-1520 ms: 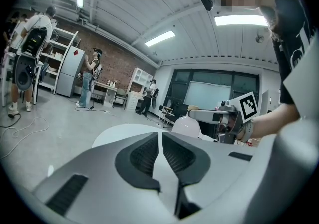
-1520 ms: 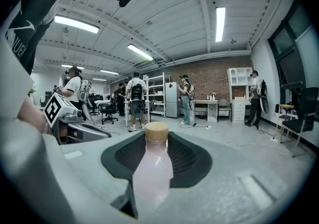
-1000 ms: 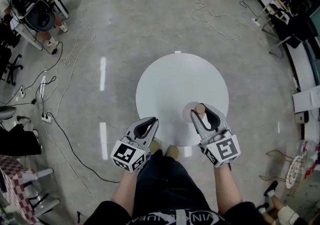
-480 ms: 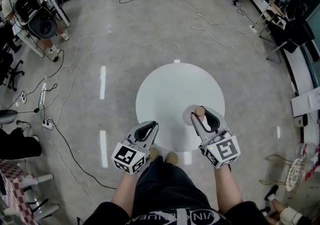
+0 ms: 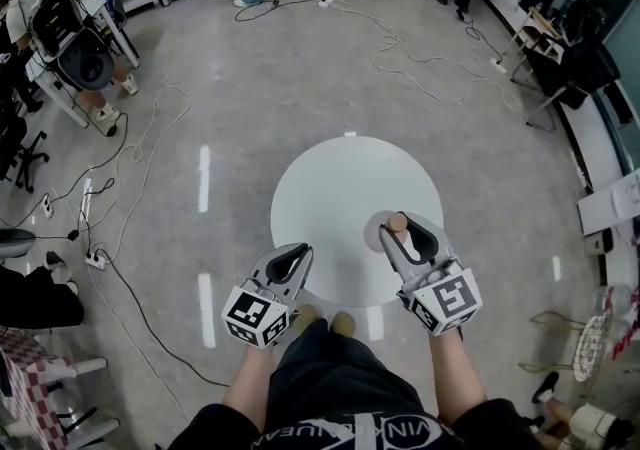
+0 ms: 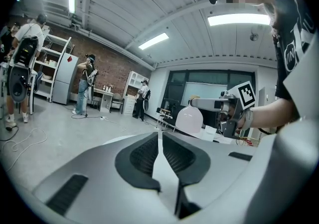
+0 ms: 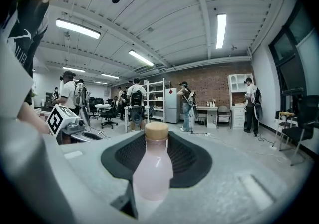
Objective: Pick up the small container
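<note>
The small container is a pale pink bottle (image 7: 153,168) with a tan cap (image 5: 399,222). It stands upright between the jaws of my right gripper (image 5: 405,229), which is shut on its body and holds it above the near right part of the round white table (image 5: 340,183). In the left gripper view the bottle (image 6: 189,120) shows at the right under the right gripper (image 6: 209,102). My left gripper (image 5: 298,254) hangs over the table's near left edge, jaws shut together with nothing between them (image 6: 160,138).
Cables (image 5: 130,128) trail over the grey floor to the left and behind the table. A person with a black backpack (image 5: 70,33) stands by shelves at far left. Desks and chairs (image 5: 575,58) line the right side. My own legs (image 5: 330,368) are just below the table.
Both grippers have risen above the table, the right one carrying the bottle up with it. The table looks smaller and farther below than before.
</note>
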`<act>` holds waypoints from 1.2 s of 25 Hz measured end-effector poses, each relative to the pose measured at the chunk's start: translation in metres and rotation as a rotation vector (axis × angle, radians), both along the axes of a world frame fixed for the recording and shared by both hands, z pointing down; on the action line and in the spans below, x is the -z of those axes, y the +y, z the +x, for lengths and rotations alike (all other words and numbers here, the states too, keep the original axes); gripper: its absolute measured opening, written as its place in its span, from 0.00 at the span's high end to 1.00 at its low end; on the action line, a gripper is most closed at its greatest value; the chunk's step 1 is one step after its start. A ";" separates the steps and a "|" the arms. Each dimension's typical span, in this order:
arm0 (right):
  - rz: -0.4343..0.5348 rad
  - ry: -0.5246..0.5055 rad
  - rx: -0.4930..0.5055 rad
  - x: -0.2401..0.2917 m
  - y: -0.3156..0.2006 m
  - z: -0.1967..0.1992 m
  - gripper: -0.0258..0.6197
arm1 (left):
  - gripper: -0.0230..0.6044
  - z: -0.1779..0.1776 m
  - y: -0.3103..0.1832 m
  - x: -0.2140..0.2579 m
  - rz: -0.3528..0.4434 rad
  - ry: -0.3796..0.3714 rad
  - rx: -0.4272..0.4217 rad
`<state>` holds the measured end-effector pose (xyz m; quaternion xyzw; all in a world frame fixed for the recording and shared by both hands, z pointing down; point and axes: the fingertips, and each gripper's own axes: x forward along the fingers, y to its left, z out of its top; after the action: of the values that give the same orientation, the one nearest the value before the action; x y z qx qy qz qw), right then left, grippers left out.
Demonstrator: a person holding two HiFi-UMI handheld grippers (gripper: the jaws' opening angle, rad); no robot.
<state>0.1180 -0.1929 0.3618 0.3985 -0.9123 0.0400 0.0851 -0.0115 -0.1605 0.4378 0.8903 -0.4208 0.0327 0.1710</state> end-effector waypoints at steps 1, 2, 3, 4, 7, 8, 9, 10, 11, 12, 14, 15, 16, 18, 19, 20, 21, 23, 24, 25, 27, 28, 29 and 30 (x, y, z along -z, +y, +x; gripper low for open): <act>0.001 0.000 0.001 0.002 0.001 0.000 0.74 | 0.92 0.000 0.000 0.001 0.002 -0.001 0.002; 0.002 -0.001 0.001 0.004 0.002 0.001 0.74 | 0.92 -0.001 0.001 0.002 0.003 -0.002 0.005; 0.002 -0.002 0.002 0.006 0.003 0.001 0.74 | 0.92 -0.001 0.002 0.003 0.005 -0.003 0.007; 0.003 -0.002 0.002 0.008 0.004 0.002 0.74 | 0.92 -0.002 0.002 0.005 0.008 -0.003 0.009; 0.006 -0.003 0.001 0.011 0.007 0.002 0.74 | 0.92 -0.003 0.004 0.008 0.017 -0.003 0.014; 0.006 -0.005 0.000 0.012 0.008 0.002 0.74 | 0.92 -0.003 0.004 0.009 0.020 -0.003 0.014; 0.004 -0.007 -0.001 0.014 0.008 0.003 0.74 | 0.92 -0.003 0.005 0.010 0.023 -0.003 0.015; 0.003 -0.010 -0.003 0.015 0.009 0.003 0.74 | 0.92 -0.003 0.005 0.012 0.025 -0.003 0.014; 0.002 -0.014 -0.004 0.017 0.009 0.004 0.74 | 0.92 -0.003 0.004 0.013 0.028 -0.003 0.014; 0.001 -0.018 -0.005 0.018 0.009 0.004 0.74 | 0.92 -0.002 0.004 0.014 0.031 -0.002 0.014; 0.002 -0.021 -0.007 0.020 0.008 0.005 0.74 | 0.92 -0.002 0.003 0.016 0.036 0.000 0.013; 0.004 -0.021 -0.008 0.021 0.009 0.006 0.74 | 0.92 -0.002 0.003 0.017 0.038 0.000 0.012; 0.006 -0.020 -0.010 0.023 0.009 0.006 0.74 | 0.92 -0.002 0.003 0.019 0.041 0.001 0.010; 0.013 -0.019 -0.013 0.027 0.008 0.007 0.74 | 0.92 -0.002 0.002 0.022 0.047 0.001 0.007; 0.017 -0.018 -0.015 0.029 0.007 0.007 0.74 | 0.92 -0.002 0.002 0.024 0.051 0.002 0.005; 0.020 -0.017 -0.017 0.031 0.007 0.008 0.74 | 0.92 -0.001 0.001 0.025 0.055 0.002 0.004; 0.024 -0.018 -0.019 0.032 0.006 0.008 0.74 | 0.92 -0.001 0.000 0.027 0.058 0.002 0.002; 0.031 -0.021 -0.022 0.035 0.004 0.009 0.74 | 0.92 0.000 -0.002 0.028 0.062 0.001 0.000; 0.033 -0.022 -0.023 0.036 0.004 0.009 0.74 | 0.92 0.000 -0.003 0.029 0.064 0.000 -0.001; 0.035 -0.023 -0.024 0.037 0.004 0.010 0.74 | 0.92 0.000 -0.004 0.029 0.065 0.000 -0.003; 0.039 -0.024 -0.026 0.039 0.004 0.011 0.74 | 0.92 0.002 -0.005 0.031 0.068 0.000 -0.008; 0.042 -0.025 -0.027 0.041 0.004 0.011 0.74 | 0.92 0.004 -0.006 0.032 0.070 0.000 -0.011; 0.045 -0.026 -0.028 0.042 0.003 0.012 0.74 | 0.92 0.005 -0.007 0.033 0.072 -0.001 -0.015; 0.047 -0.027 -0.029 0.044 0.003 0.013 0.74 | 0.92 0.007 -0.009 0.033 0.074 -0.001 -0.018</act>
<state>0.1314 -0.1901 0.3180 0.4130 -0.9082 0.0249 0.0627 -0.0045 -0.1690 0.4045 0.8997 -0.4139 0.0191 0.1373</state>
